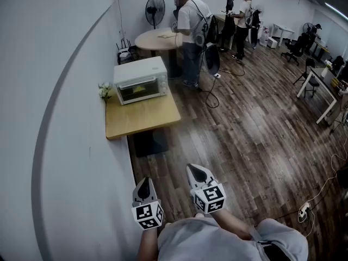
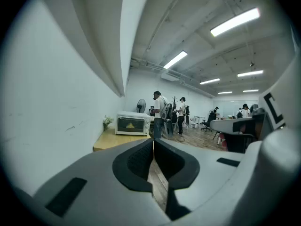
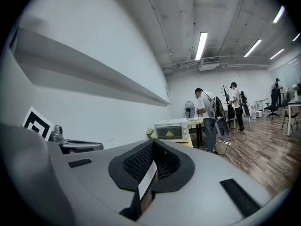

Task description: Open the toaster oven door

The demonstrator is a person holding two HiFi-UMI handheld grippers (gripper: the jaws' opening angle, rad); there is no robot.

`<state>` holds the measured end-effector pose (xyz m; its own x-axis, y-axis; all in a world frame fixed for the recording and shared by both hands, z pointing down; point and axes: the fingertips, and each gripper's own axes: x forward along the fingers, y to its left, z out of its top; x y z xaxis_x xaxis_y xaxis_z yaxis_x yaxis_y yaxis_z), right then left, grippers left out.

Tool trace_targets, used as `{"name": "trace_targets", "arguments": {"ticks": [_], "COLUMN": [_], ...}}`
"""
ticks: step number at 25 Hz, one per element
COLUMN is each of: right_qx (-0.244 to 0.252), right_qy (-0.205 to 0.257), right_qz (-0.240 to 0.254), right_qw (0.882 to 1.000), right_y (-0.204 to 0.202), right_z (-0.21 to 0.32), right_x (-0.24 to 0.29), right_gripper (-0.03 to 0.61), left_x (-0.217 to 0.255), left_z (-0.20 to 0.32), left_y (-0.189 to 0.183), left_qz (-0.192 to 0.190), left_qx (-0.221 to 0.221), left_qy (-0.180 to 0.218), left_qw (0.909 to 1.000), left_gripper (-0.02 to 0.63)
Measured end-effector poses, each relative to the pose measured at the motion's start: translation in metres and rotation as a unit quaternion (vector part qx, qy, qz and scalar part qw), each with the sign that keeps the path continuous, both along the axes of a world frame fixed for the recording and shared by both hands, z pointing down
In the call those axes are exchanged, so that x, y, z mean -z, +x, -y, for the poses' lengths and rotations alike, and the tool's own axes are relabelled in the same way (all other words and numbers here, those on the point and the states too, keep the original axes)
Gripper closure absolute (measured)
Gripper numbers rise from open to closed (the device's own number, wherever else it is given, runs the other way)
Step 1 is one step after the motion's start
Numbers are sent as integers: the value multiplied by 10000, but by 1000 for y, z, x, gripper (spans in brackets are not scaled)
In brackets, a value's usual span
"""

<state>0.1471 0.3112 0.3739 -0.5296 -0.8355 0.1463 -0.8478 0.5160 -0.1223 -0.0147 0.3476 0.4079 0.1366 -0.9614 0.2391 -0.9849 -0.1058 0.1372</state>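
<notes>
Grey shells, dark pads: my left fingers (image 2: pixel 141 160) are pressed together at the tips with nothing between them. My right fingers (image 3: pixel 138 166) likewise meet at the tips and carry nothing. Both are close to my body, over the wooden floor (image 1: pixel 244 129), pointing roughly level towards the work area.

Ahead, well apart from both, the wooden surface (image 1: pixel 142 117) stands against the wall. At its far end sits the white toaster oven (image 1: pixel 140 72), with small flowers (image 1: pixel 104 90) just beside it on the wall side. The oven door (image 1: pixel 140 92) is shut flush, and something yellowish shows through its glass. Beyond it, people stand near a round table (image 1: pixel 157 38) and a fan (image 1: pixel 155 7).

Assessment: the task is not begun and there is no contact with the oven. Remaining, in my judgement: close the distance, take the door's handle, and swing the door open. The handle is too small to confirm from here.
</notes>
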Motion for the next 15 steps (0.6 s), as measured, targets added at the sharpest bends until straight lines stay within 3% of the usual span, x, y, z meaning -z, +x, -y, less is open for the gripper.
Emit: {"name": "trace_targets", "arguments": {"ticks": [15], "right_qx": [74], "right_qy": [-6], "right_qz": [82], "right_qw": [9999], "right_y": [14], "right_z": [-6], "right_x": [-4], "right_gripper": [580], "left_x": [-2], "left_z": [-6], "left_y": [18], "left_qz": [83], "left_qx": [35], "left_qy": [-68], "left_qw": [9999], "left_gripper": [607]}}
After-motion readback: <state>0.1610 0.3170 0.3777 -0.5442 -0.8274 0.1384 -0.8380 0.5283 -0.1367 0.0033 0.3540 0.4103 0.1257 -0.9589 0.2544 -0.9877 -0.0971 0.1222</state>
